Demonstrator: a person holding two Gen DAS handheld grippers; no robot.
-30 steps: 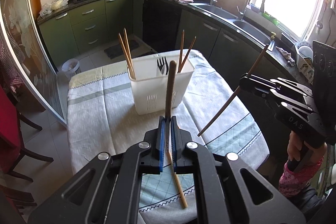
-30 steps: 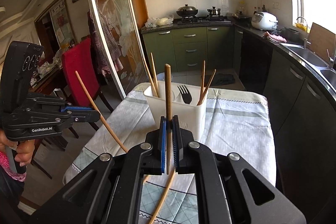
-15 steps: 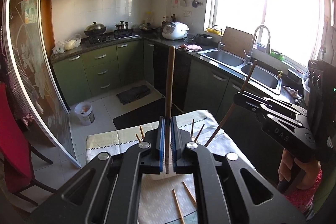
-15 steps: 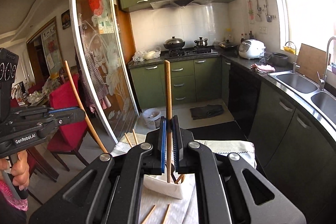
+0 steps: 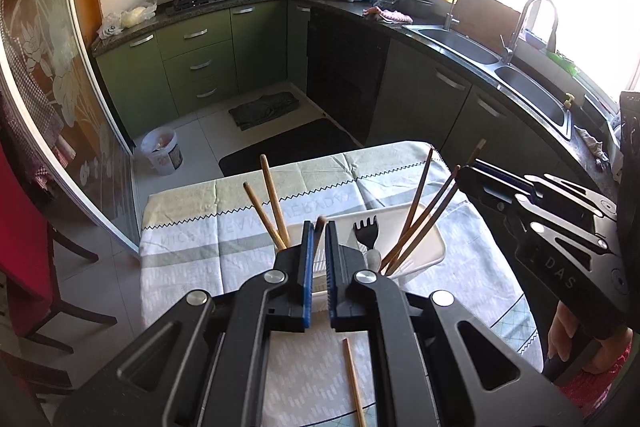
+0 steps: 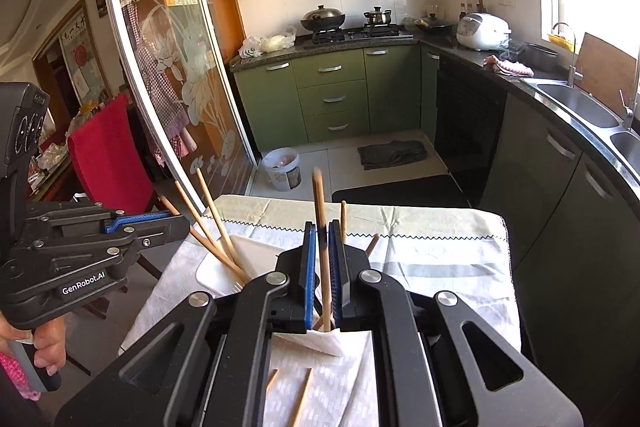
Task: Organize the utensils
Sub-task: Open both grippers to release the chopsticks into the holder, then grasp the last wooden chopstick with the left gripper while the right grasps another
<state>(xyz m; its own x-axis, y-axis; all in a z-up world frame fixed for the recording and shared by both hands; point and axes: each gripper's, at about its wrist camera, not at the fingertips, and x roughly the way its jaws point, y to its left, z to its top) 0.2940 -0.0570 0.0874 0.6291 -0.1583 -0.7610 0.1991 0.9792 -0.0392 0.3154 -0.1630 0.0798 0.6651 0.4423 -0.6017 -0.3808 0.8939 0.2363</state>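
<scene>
Both grippers lowered over white slotted holder (image 5: 424,247); each clamps round wooden chopstick.

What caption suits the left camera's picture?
Left gripper lowers a chopstick into the white holder on the table.

A table (image 5: 180,267) is carrying everything, and a pale cloth (image 5: 240,203) with grey-green bands and zigzag stitching is covering it. A white holder (image 5: 424,251) is standing on the cloth toward the far end – chopsticks and a black fork are standing in it. Nearer the cameras, loose chopsticks are lying flat on the cloth: one (image 5: 354,383) is showing in the left view, two (image 6: 302,403) in the right view.
</scene>
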